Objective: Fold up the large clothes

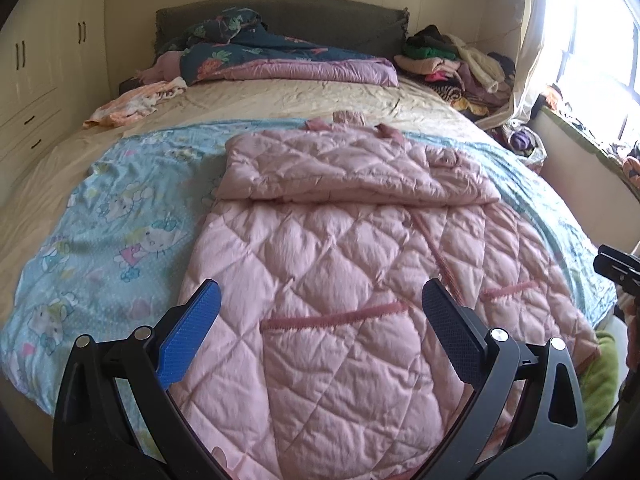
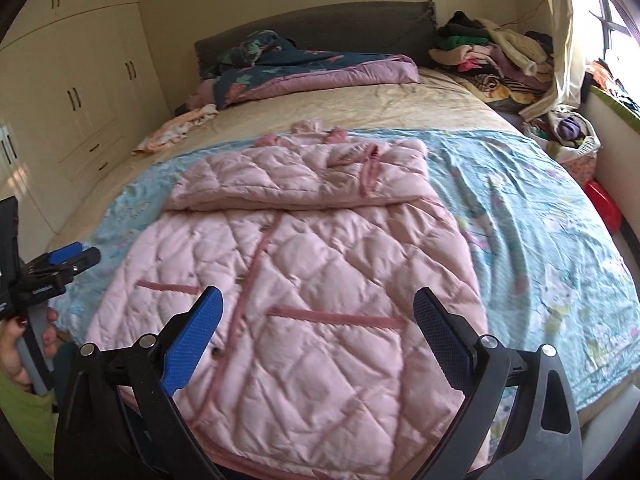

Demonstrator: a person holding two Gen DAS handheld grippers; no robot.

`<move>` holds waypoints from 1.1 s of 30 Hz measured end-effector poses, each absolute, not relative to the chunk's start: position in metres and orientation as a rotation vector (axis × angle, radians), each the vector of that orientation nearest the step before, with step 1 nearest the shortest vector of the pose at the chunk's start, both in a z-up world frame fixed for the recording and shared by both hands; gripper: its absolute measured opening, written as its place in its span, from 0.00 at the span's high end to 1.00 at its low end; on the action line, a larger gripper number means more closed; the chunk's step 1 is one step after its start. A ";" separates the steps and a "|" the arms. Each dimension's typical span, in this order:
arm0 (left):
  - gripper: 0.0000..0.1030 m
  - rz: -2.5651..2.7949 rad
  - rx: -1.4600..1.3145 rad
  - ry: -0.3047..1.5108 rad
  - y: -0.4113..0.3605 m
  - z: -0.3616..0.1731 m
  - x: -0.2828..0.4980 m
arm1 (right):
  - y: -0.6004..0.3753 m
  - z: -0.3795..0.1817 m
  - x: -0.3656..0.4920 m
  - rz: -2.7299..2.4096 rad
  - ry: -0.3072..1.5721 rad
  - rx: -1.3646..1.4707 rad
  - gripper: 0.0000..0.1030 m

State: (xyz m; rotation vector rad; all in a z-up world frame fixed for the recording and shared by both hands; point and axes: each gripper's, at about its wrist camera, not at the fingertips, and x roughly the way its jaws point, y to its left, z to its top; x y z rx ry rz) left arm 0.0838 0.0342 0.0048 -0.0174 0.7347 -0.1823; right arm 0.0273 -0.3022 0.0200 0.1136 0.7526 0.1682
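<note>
At frame centre, a pink quilted coat (image 1: 340,264) is spread on the bed (image 1: 280,100), sleeves folded across. Both the left hand-held gripper (image 1: 320,300) and right hand-held gripper (image 2: 318,306) are held spread, pinching nothing.

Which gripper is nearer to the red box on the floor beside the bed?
Right. The red box lies off the bed's right edge, on the right gripper side; the left gripper hovers further left over the pink coat.

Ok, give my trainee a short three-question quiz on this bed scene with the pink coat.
1. True or false: the left tool grips the pink quilted coat.
2. Which part of the coat is folded over? A hem, B top.
3. Fill in: the coat lies on a light ___ cartoon sheet.

Key: 1 false, both it and the right tool are open, holding nothing. 2 B. 3 blue.
</note>
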 end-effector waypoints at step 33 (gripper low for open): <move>0.09 -0.063 -0.018 0.892 0.101 -0.081 0.050 | -0.386 -0.067 0.001 -0.019 0.922 0.139 0.07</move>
